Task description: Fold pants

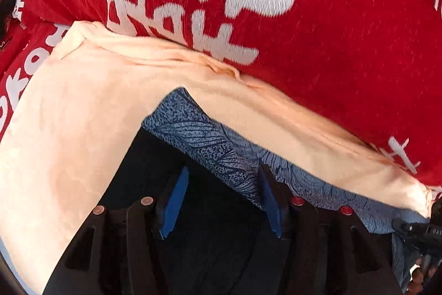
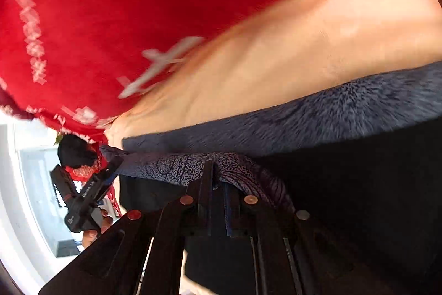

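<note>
The pants [image 1: 210, 140] are blue with a dark leaf print and a dark inner side; they lie over a peach cloth [image 1: 83, 101]. My left gripper [image 1: 223, 179] is open, its blue pads [image 1: 176, 198] apart, the right pad touching the pants' edge. In the right wrist view my right gripper [image 2: 215, 170] is shut on a bunched fold of the pants [image 2: 240, 165]. The left gripper [image 2: 91, 192] shows at the left of that view, at the pants' other end.
A red blanket with white characters [image 1: 331, 32] covers the surface behind the peach cloth; it also shows in the right wrist view [image 2: 110, 18]. A bright window or wall [image 2: 27, 184] is at the lower left there.
</note>
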The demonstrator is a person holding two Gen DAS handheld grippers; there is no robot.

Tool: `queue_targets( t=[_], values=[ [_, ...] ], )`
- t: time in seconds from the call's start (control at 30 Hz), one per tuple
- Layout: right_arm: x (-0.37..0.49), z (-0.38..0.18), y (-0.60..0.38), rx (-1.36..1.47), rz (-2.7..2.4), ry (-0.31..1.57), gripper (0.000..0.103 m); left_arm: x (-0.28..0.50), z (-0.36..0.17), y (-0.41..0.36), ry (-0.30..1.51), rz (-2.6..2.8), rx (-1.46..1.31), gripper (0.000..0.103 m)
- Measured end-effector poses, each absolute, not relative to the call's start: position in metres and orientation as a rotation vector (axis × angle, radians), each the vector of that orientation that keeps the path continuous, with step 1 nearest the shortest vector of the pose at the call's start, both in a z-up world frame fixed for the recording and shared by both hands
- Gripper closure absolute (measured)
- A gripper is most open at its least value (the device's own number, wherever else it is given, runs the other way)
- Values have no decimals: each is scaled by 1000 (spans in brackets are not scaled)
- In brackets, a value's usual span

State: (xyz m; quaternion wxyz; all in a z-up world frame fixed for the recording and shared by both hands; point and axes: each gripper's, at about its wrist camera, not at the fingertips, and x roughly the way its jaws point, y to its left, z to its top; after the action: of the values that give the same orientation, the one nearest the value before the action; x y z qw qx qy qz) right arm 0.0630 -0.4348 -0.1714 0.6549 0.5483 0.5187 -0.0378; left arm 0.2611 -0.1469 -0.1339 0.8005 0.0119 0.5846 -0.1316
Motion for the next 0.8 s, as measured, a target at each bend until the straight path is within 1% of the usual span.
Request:
queue_targets(
  t=[0.07, 0.13, 0.2, 0.23, 0.27, 0.33, 0.43, 0.5, 0.57, 0.67, 0.7, 0.73, 0.8],
  values=[
    [67, -165, -434, 1210, -90, 1200, 95, 261, -115, -143, 1229, -266, 26, 49],
    [74, -143, -425, 1075, -74, 1233, 91, 258, -93, -137, 1183, -258, 29, 49],
    [77, -109, -407, 911, -17, 1221, 87, 252, -80, -135, 1161, -256, 65, 48],
    [76, -98, -401, 876, 7, 1209, 87, 249, -80, -136, 1170, -266, 88, 37],
    [75, -90, -391, 858, 40, 1202, 87, 246, -86, -138, 1187, -275, 112, 22],
    [82, -93, -377, 856, 96, 1239, 87, 232, -101, -144, 1202, -259, 176, 21],
    [97, -127, -368, 806, 57, 1328, 87, 219, -132, -155, 1273, -248, 250, 21],
    [102, -150, -374, 828, -15, 1363, 87, 210, -133, -161, 1241, -250, 310, 21],
    [98, -149, -395, 902, -48, 1278, 87, 203, -123, -162, 1248, -275, 340, 21],
    [77, -120, -424, 932, -134, 1149, 87, 188, -98, -158, 1249, -305, 349, 21],
    [69, -112, -433, 939, -165, 1121, 80, 181, -88, -159, 1243, -319, 359, 21],
    [56, -102, -441, 940, -195, 1098, 60, 175, -79, -161, 1238, -339, 368, 21],
    [24, -83, -452, 980, -204, 1053, 40, 157, -55, -170, 1240, -393, 383, 21]
  ],
)
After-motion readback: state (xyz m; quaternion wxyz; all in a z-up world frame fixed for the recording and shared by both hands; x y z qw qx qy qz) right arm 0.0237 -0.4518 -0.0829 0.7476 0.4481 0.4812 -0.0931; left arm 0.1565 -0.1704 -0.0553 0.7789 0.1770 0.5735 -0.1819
